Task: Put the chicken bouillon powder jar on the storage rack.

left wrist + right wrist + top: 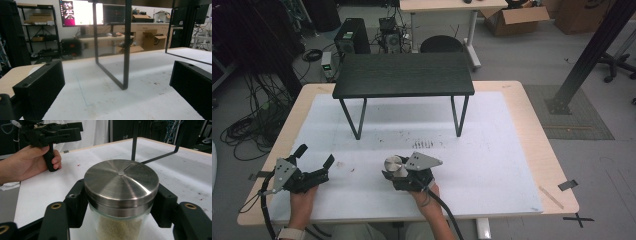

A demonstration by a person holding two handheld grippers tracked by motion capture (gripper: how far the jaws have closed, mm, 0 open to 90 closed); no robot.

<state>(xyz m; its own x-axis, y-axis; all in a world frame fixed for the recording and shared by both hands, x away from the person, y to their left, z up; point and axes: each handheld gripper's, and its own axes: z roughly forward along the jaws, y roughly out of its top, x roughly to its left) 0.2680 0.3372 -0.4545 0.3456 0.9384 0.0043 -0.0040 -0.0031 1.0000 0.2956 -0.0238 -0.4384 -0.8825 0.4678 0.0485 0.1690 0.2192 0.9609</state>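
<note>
Right tongs (120, 205) gripping glass jar (117, 225), brushed round steel lid (121, 181)

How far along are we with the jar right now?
Done: the right gripper has clamped the glass jar just under its steel lid. In hand: the jar stands on the white mat, not yet lifted. Left: moving it anywhere. The left gripper is open, holding nothing, in front of the small black table.
</note>
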